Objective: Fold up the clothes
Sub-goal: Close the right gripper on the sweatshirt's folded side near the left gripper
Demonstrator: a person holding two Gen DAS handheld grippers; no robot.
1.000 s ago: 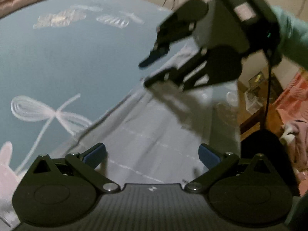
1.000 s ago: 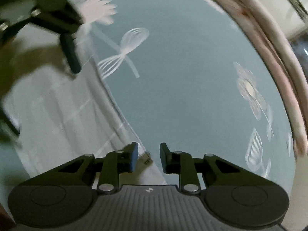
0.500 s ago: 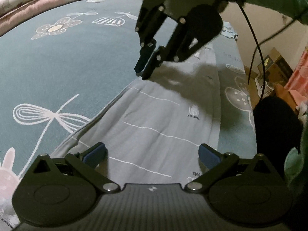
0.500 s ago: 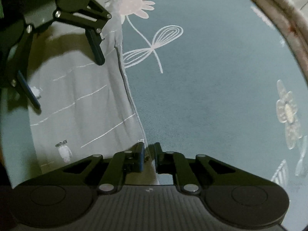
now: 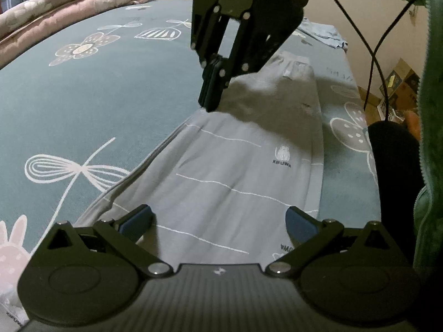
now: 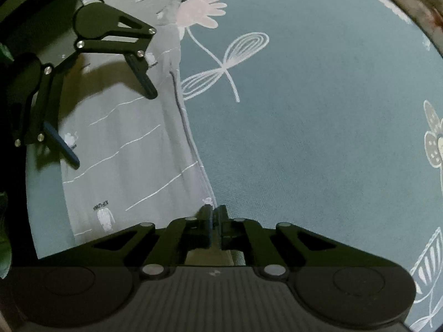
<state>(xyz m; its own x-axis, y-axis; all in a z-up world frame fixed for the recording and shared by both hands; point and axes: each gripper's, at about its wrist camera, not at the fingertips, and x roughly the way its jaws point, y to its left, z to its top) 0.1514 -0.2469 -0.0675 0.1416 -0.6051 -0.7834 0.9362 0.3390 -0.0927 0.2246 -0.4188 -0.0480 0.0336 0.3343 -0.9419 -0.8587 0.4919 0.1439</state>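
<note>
Right claw (image 6: 215, 215) clenched on grey garment (image 5: 235, 171) edge, left claw (image 5: 218, 221) released, garment lengthwise away.

Teal floral bedsheet (image 5: 83, 96), pink quilt (image 5: 69, 2) folded at far edge, cardboard boxes (image 5: 401, 83) w/ black cable (image 5: 376, 55) nearby.

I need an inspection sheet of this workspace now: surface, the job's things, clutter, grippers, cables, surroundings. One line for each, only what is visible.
Surface: teal bed sheet with white flower prints.
Job's things: grey garment with white lines, lying flat and long.
Clutter: small blue cloth at the far end of the bed.
Grippers: right gripper shut at the garment's edge; left gripper wide open above the garment.
Cables: black cable hanging by the green sleeve.
Surroundings: folded pink quilt; cardboard boxes on the floor.
</note>
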